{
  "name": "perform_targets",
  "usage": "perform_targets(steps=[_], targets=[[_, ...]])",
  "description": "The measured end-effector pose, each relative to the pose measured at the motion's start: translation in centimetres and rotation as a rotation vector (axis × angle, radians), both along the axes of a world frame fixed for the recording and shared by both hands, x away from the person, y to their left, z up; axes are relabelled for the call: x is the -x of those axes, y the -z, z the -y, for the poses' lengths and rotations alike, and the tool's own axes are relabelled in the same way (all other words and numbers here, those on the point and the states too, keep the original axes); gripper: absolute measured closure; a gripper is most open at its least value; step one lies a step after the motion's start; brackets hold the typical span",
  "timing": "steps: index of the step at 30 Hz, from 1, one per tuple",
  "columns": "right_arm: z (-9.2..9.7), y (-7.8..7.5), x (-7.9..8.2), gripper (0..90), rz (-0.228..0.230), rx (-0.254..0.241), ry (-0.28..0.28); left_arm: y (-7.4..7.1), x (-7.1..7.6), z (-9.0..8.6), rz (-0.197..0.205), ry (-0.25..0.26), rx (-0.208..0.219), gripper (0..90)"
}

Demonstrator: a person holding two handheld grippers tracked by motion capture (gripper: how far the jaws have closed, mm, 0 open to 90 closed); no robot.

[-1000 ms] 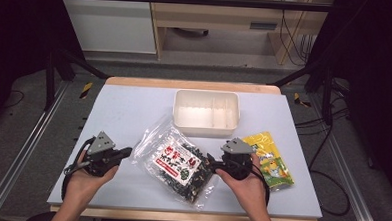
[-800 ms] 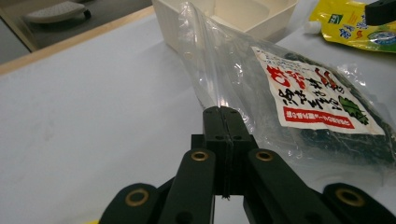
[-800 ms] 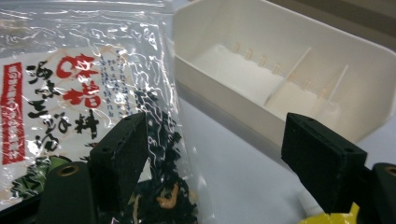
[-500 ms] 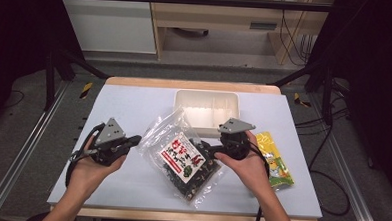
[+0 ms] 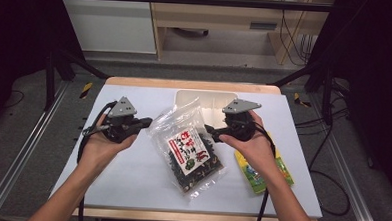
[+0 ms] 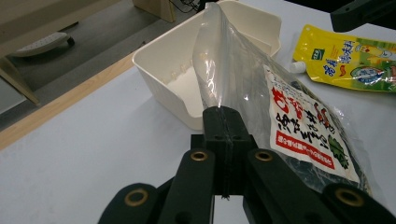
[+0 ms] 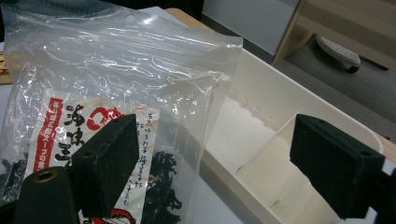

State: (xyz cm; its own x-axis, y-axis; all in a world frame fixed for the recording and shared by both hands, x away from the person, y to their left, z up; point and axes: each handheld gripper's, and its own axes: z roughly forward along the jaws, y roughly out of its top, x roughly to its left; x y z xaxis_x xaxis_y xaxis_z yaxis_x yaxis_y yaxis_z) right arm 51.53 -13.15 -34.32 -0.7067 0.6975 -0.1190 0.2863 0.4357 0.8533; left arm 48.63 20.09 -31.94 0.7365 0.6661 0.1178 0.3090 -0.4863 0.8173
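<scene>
Clear seaweed bag (image 6: 299,121): white label with large red Japanese characters and black ones beside them, plus a red band with small white print; individual characters hard to make out. Right gripper view shows a vertical red strip reading スープの on the same label. Yellow pouch (image 6: 348,58): green logo, Chinese characters, too small to read

Yellow pouch (image 5: 264,168) lies beside white container (image 5: 204,98).
</scene>
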Motion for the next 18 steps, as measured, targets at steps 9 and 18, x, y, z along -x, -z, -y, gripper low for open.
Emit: perform_targets(steps=[9,18], targets=[[0.4,-0.6,-1.0,15.0,0.001,0.023,-0.016,-1.2,-0.9,1.4,0.020,0.025,-0.014,90.0],[1.8,-2.3,-1.8,15.7,0.021,0.045,0.001,-2.4,-2.1,2.7,0.032,0.050,-0.013,90.0]])
